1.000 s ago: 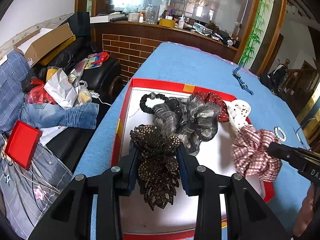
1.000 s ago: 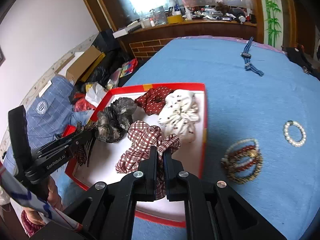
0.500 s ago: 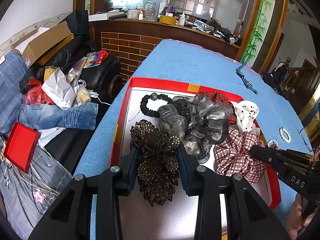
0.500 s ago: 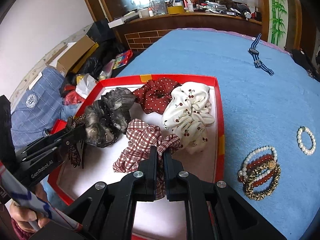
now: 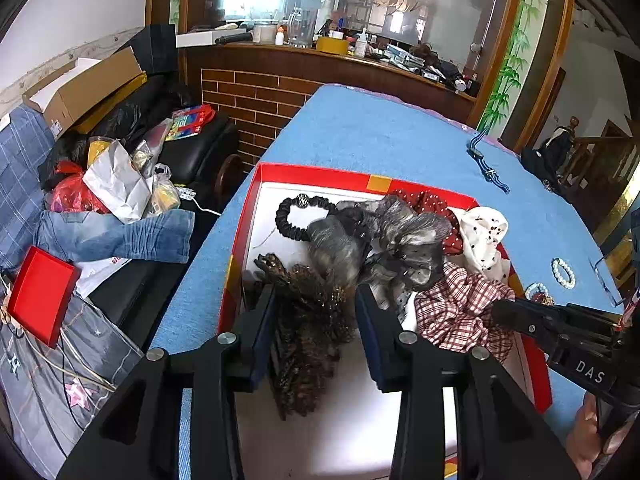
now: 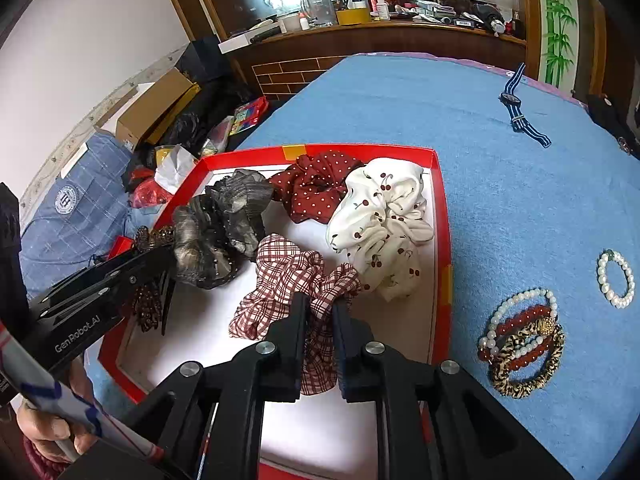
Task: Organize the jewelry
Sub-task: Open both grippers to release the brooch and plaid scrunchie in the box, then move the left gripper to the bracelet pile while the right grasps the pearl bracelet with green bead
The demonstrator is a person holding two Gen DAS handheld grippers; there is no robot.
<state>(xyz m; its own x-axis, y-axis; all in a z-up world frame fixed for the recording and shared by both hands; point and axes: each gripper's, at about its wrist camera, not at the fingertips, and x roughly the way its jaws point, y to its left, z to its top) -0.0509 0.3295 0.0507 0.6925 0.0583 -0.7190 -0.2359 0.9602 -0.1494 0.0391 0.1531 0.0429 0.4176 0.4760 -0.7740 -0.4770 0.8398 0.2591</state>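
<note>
Plaid scrunchie (image 6: 298, 280) now carried well inside the red tray (image 6: 442, 216), no longer at its rim.

Left view: left tool (image 5: 316, 312) clamps the brown hair clip (image 5: 308, 320) over the tray. Right view: right tool (image 6: 320, 312) grips the scrunchie; bracelets (image 6: 522, 340) wait beside the tray on the worktop (image 6: 480, 128).

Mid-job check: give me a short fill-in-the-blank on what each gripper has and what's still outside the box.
1. The right gripper is shut on the ____ scrunchie.
2. The left gripper holds the brown beaded hair clip over the ____ box.
3. The white scrunchie is printed with small ____.
4. The pearl bracelet lies on the blue ____, outside the box.

Missing words: plaid; red; cherries; tablecloth
</note>
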